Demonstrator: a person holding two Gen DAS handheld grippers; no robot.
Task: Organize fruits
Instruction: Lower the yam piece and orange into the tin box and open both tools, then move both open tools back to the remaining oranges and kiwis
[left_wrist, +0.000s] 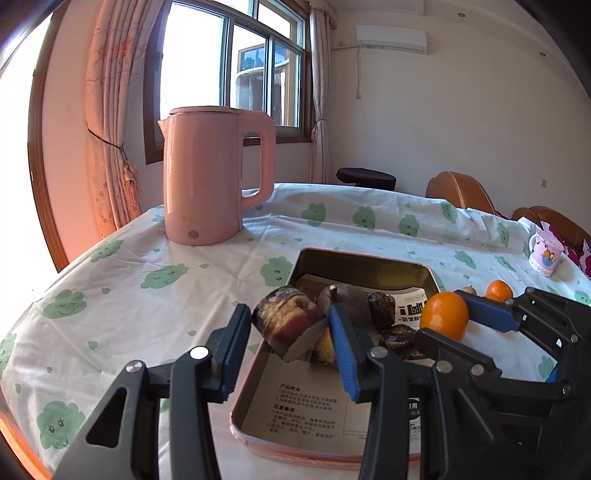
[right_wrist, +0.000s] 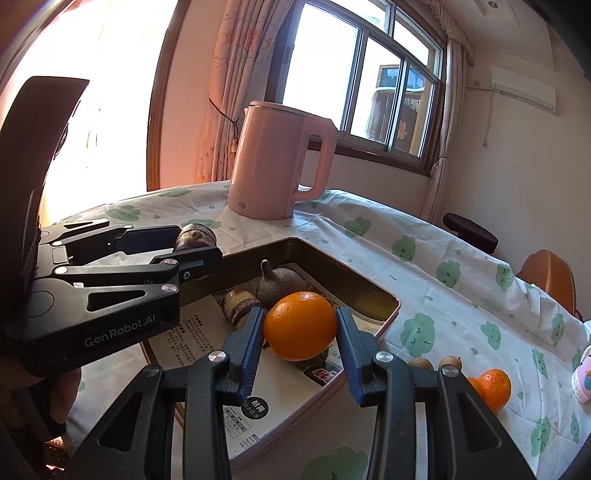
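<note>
An orange (right_wrist: 300, 325) is pinched between the jaws of the right gripper (right_wrist: 301, 332) and is held above the open tin tray (right_wrist: 373, 295). A brown-and-purple cane piece (left_wrist: 286, 321) is clamped by the left gripper (left_wrist: 290, 332) over the tray's near-left edge. Several dark fruits, among them a pear-shaped one (right_wrist: 279, 282), are already laid inside the tray. 1 more orange (right_wrist: 493, 384) and 2 small brown fruits (right_wrist: 450, 361) are left on the cloud-print tablecloth (left_wrist: 147, 306), just outside the tray. The sorting is judged roughly half done. A pink kettle (left_wrist: 210, 177) is stood behind.
</note>
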